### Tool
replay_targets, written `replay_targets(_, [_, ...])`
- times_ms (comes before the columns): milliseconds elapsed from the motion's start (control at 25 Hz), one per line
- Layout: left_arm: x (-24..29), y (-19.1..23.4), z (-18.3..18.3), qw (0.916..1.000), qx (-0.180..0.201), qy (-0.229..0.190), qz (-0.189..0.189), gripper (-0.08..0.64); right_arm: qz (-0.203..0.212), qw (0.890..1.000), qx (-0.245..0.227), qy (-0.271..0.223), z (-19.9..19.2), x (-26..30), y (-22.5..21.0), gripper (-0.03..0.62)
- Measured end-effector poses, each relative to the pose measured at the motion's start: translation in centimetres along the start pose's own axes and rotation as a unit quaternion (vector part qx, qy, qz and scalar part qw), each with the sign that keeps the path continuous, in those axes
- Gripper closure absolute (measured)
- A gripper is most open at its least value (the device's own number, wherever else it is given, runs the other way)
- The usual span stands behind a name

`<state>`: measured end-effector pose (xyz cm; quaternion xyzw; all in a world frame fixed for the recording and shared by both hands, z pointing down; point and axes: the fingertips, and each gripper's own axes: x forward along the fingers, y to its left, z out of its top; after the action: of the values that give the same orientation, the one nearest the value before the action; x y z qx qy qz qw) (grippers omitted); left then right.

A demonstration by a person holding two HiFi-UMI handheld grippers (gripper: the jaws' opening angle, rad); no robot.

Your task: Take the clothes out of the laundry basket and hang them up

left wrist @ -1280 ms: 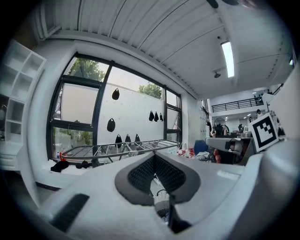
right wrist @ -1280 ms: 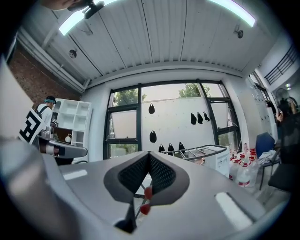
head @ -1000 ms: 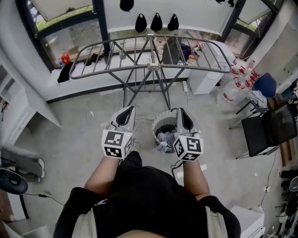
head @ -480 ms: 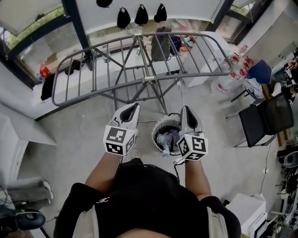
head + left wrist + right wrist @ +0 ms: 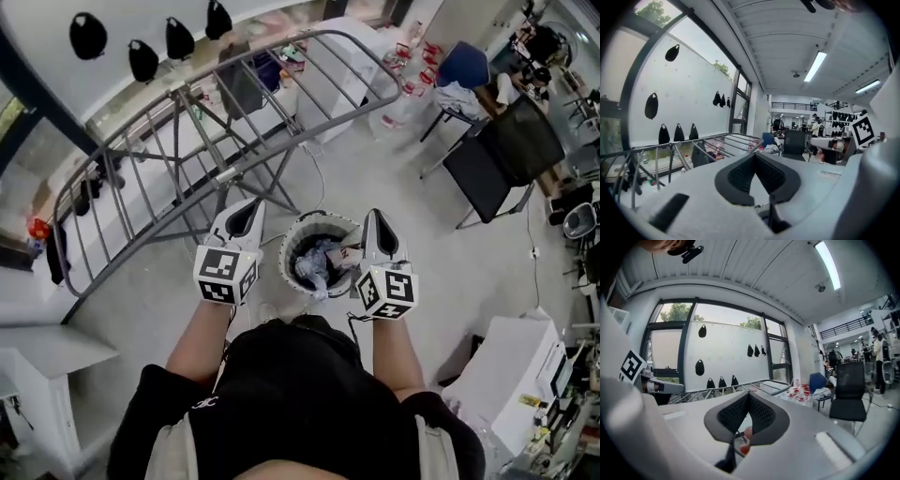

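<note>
Directly below, crumpled clothes (image 5: 320, 263) fill the round grey laundry basket (image 5: 286, 265) between left gripper (image 5: 246, 215) and right gripper (image 5: 375, 225), both empty, jaws together; the right sits nearer, grey metal drying rack (image 5: 230, 174) beyond.

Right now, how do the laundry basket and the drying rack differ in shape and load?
The laundry basket is low and round; the drying rack is tall, wide and barred, on crossed legs. The laundry basket holds a crumpled heap of clothes; the drying rack is mostly bare, with a dark garment draped over it. Both stand on the same grey floor.
</note>
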<state>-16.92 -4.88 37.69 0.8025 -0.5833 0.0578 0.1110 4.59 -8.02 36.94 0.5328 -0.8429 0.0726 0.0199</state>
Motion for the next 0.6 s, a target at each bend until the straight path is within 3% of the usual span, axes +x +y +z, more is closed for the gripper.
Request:
replay_targets(200, [5.9, -6.0, 0.9, 0.9966, 0.006, 0.015, -0.081, 0.551, -0.064, 0.998, 0.005, 0.001, 0.5, -2.7, -6.8, 0.58])
replay_targets(600, [12.7, -17.3, 1.6, 0.981, 0.048, 0.016, -0.188, 0.552, -0.171, 0.985, 0.01, 0.01, -0.5, -9.9, -16.6, 0.58])
